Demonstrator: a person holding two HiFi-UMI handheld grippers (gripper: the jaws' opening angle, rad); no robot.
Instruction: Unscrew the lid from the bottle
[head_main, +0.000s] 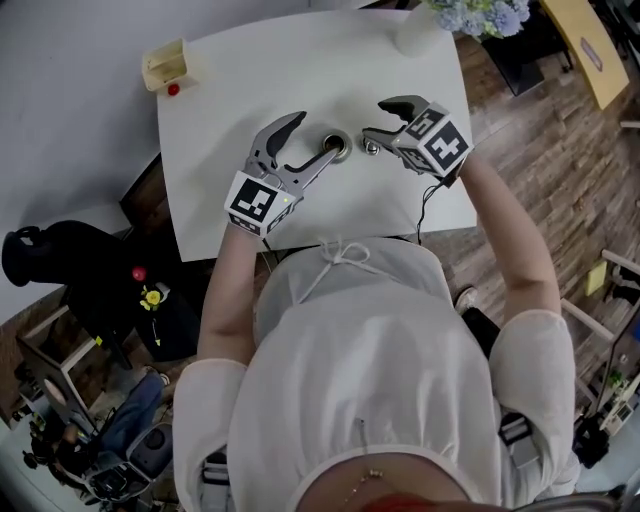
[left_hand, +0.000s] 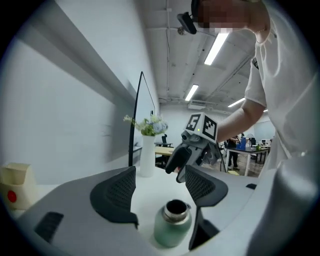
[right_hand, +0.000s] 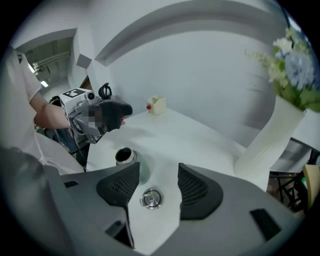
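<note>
Bottle (left_hand: 172, 225): green, upright on white table (head_main: 300, 70), mouth open, lid off. Lid (right_hand: 150, 198): flat on table just beside bottle. Left gripper (left_hand: 160, 187): jaws wide apart, gripping nothing; bottle shows low in gap, nearer one jaw. Right gripper (right_hand: 157, 185): jaws partly apart, empty; lid lies on table below gap, untouched. White vase (right_hand: 265, 140) with flowers at far table corner. Small cream box (head_main: 165, 65) at other far corner.
</note>
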